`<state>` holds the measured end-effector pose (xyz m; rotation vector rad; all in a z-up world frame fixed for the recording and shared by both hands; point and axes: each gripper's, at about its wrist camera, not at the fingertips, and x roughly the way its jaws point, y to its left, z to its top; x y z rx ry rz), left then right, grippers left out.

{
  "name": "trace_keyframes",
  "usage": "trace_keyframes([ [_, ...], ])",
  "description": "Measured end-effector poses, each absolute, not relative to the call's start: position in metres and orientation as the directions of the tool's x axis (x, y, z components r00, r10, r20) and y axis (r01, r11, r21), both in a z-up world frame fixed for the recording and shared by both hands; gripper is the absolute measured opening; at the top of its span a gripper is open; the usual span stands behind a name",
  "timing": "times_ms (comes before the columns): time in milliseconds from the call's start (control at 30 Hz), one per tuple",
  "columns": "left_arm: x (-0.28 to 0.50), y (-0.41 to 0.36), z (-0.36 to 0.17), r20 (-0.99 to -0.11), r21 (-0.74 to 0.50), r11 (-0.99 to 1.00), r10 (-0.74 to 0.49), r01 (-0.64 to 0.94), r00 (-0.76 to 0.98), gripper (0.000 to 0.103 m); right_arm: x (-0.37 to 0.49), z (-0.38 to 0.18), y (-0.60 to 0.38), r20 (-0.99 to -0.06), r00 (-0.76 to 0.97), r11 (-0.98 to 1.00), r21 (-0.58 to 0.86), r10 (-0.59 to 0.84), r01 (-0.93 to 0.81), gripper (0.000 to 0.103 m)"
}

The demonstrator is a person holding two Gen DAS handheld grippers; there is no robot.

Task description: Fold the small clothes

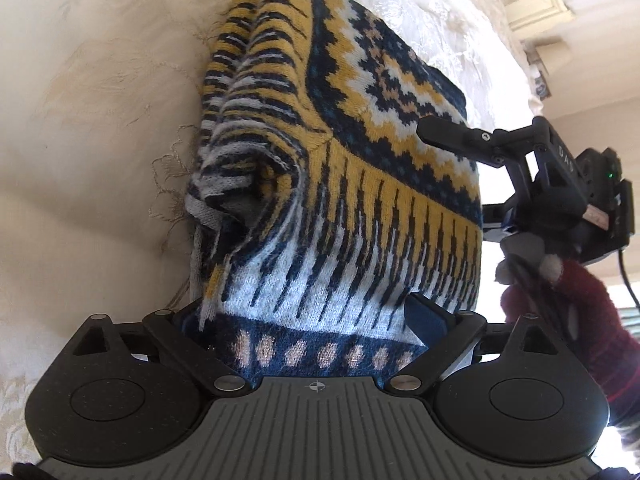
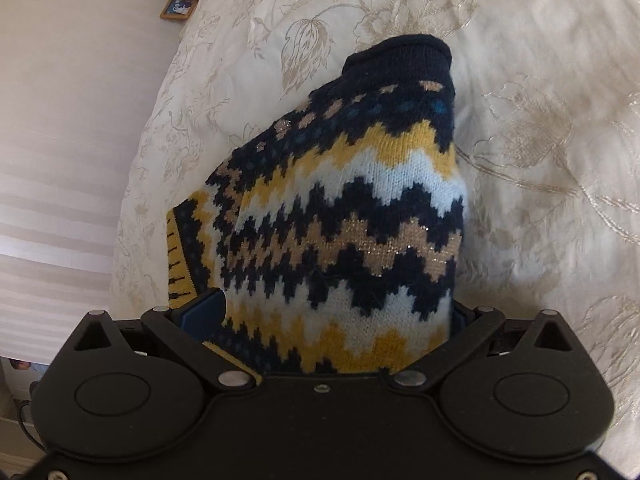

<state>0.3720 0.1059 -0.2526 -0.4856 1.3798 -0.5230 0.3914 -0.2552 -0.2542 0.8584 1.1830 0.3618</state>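
Both grippers' fingertips are buried in the patterned sweater (image 1: 360, 184), grip unreadable.

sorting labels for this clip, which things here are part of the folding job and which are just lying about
Part of the job:
patterned knit sweater
left tongs, gripping its hem
right tongs, gripping the knit

Just lying about:
embroidered cream bedspread
small framed picture

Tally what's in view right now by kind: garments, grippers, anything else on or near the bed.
Patterned knit sweater: 1
Grippers: 2, the left gripper and right gripper, both with sweater fabric between their fingers
Embroidered cream bedspread: 1
Small framed picture beyond the bed's edge: 1
Total: 5
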Motion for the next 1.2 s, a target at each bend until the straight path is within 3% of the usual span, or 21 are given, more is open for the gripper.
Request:
trace_keyframes([
  [167,0.373,0.118,-0.255,-0.769,-0.631,0.775,-0.631,0.039,0.101,0.088,0.386,-0.257,-0.264,-0.633,0.382,0.600,0.769,0.673,0.218,0.103],
  [267,0.371,0.125,-0.254,-0.771,-0.628,0.777,-0.629,0.050,0.102,0.074,0.379,-0.260,-0.272,-0.607,0.399,0.549,0.793,0.687,0.263,0.103],
  [300,0.371,0.125,-0.252,-0.765,-0.634,0.772,-0.635,0.052,0.103,0.062,0.376,-0.261,-0.274,-0.597,0.407,0.534,0.802,0.691,0.269,0.103],
  [367,0.368,0.129,-0.251,-0.754,-0.647,0.761,-0.648,0.050,0.103,0.042,0.370,-0.260,-0.277,-0.582,0.423,0.520,0.812,0.695,0.265,0.092],
  [400,0.367,0.130,-0.251,-0.745,-0.659,0.751,-0.660,0.045,0.098,0.030,0.367,-0.258,-0.279,-0.597,0.419,0.541,0.800,0.684,0.259,0.072],
  [433,0.365,0.133,-0.251,-0.743,-0.662,0.748,-0.663,0.046,0.098,0.027,0.366,-0.254,-0.280,-0.632,0.409,0.581,0.772,0.658,0.257,0.058],
  [567,0.353,0.127,-0.237,-0.719,-0.682,0.727,-0.686,0.080,0.110,0.023,0.354,-0.232,-0.288,-0.645,0.429,0.604,0.757,0.632,0.248,0.051],
  [1067,0.238,0.078,-0.225,-0.667,-0.736,0.649,-0.745,0.193,-0.034,0.023,0.228,-0.186,-0.321,-0.752,0.409,0.698,0.647,0.517,0.306,0.051],
  [1200,0.216,0.074,-0.233,-0.743,-0.655,0.720,-0.669,0.230,-0.025,0.024,0.204,-0.191,-0.331,-0.800,0.390,0.727,0.588,0.456,0.354,0.064],
])
